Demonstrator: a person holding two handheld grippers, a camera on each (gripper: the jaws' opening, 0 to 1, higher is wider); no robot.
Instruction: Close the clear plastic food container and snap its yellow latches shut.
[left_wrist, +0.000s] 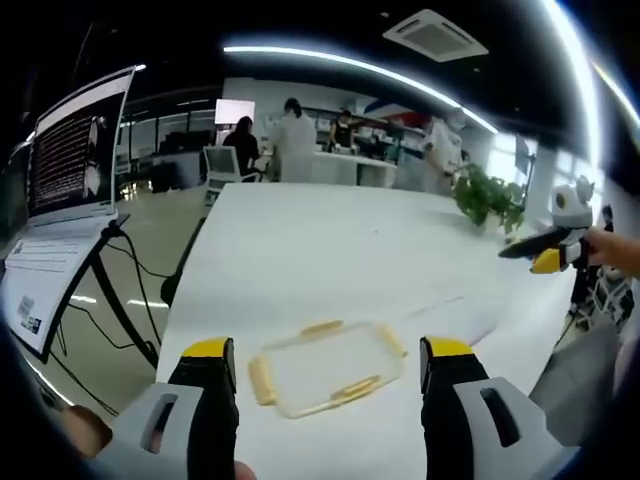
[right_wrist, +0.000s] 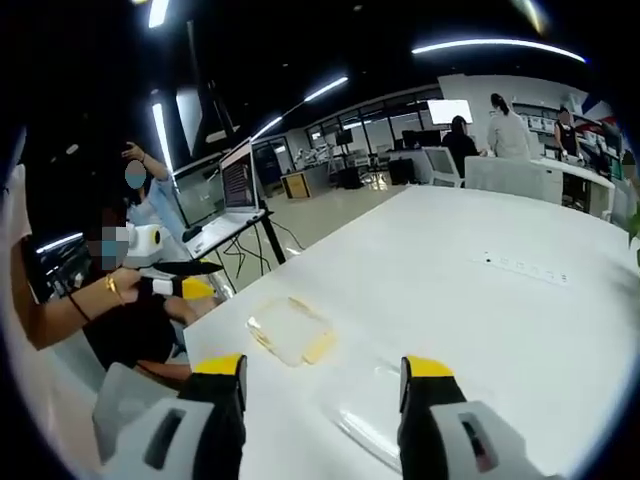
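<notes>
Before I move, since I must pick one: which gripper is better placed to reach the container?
Left, probably. The left gripper has the container lying centred just ahead between its open jaws. The right gripper sees it farther ahead, off to its left.

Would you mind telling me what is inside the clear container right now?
Nothing visible: through the clear container only the white table shows. Its yellow latches hide small patches along the rim.

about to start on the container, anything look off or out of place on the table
One oddity: the clear container with yellow latches lies on the white table, while a separate clear piece, possibly its lid, lies apart nearer the right gripper. No spill or damage shows. The left gripper is open.
</notes>
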